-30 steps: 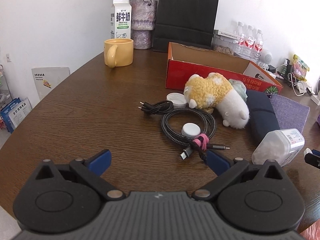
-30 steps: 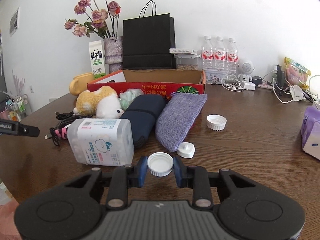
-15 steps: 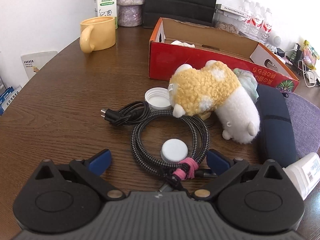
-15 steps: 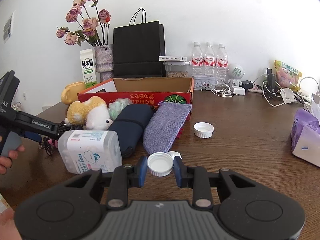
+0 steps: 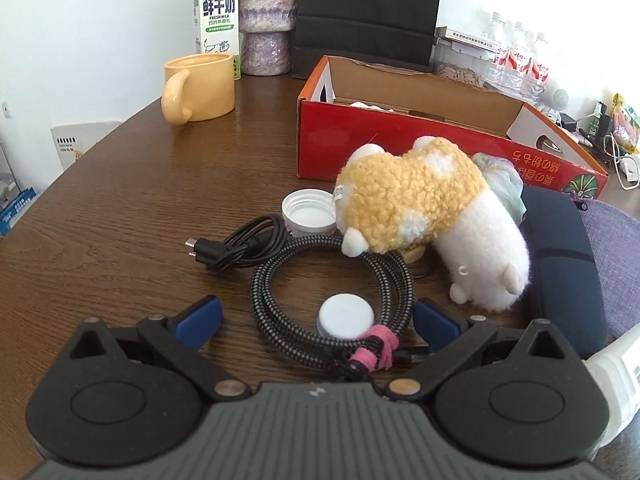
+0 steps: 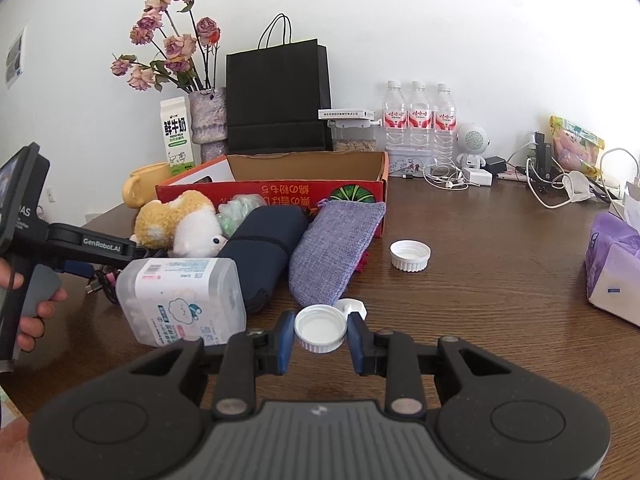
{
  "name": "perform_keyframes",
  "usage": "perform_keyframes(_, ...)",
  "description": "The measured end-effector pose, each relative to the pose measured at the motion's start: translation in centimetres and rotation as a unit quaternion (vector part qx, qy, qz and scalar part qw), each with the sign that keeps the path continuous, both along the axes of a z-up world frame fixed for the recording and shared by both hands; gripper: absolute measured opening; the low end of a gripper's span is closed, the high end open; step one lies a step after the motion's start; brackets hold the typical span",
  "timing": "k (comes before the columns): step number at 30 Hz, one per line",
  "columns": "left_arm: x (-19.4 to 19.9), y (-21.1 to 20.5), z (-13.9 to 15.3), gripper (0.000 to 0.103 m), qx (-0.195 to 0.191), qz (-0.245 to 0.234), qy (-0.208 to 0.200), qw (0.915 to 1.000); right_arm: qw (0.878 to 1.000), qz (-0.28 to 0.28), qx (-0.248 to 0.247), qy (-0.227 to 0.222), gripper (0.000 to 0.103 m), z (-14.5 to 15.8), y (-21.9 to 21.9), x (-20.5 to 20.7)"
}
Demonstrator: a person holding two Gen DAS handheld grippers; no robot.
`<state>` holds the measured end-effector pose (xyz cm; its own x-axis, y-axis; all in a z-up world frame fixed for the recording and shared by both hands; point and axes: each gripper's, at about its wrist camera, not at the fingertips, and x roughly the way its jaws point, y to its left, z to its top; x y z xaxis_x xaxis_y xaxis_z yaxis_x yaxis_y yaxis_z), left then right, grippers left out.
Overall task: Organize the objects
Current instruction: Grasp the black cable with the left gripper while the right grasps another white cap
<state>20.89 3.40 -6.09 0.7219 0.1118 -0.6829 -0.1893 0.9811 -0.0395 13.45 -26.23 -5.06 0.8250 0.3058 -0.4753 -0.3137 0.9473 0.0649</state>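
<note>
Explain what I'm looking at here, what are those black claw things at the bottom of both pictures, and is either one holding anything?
Those are two hand-held grippers, each carried by a person, with a wide-angle camera looking forward along its two blue-tipped fingers. So each picture is one gripper's own view over a brown table.

In the right-hand view, the right gripper is closed on a white bottle cap. You can also see the left gripper from the side, in the person's hand.

In the left-hand view, the left gripper is open and holds nothing. Its fingers sit either side of a coiled braided cable with a small white cap inside the coil.

Nearby lie a plush toy and a red cardboard box.
</note>
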Motion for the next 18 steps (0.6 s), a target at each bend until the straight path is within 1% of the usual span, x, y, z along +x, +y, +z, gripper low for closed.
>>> perform_keyframes(2, -0.3, -0.5, -0.3, 0.103, 0.019, -0.006, -0.005, 0.9998, 1.000, 0.001, 0.000, 0.001, 0.027, -0.1, 0.0, -0.1)
perform_keyframes(3, -0.6, -0.5, -0.4, 0.103, 0.018, -0.006, -0.010, 0.9998, 1.000, 0.001, 0.001, 0.001, 0.027, -0.1, 0.0, -0.1)
perform_keyframes(4, -1.0, -0.4, -0.3, 0.096, 0.015, -0.006, -0.016, 0.9997, 1.000, 0.000, 0.001, 0.001, 0.027, -0.1, 0.0, -0.1)
perform_keyframes(5, -1.5, -0.4, -0.1, 0.083, 0.010, -0.012, -0.026, 0.9995, 1.000, 0.000, 0.001, 0.001, 0.027, -0.1, -0.1, -0.1)
perform_keyframes(7, -2.3, -0.2, 0.1, 0.081, -0.006, -0.017, -0.030, 0.9994, 1.000, -0.003, 0.003, 0.000, 0.027, -0.1, -0.2, -0.2)
perform_keyframes(9, -3.5, -0.2, 0.1, 0.081, -0.008, -0.026, -0.043, 0.9987, 1.000, -0.004, 0.004, 0.000, 0.027, -0.1, -0.3, -0.2)
perform_keyframes(13, -6.7, -0.6, 0.4, 0.080, 0.010, -0.040, -0.077, 0.9962, 1.000, -0.005, 0.005, 0.002, 0.027, -0.4, -0.4, -0.2)
perform_keyframes(18, -9.9, -1.1, 2.0, 0.080, 0.033, -0.050, -0.124, 0.9905, 1.000, -0.001, 0.006, 0.003, 0.027, -0.5, -0.1, -0.3)
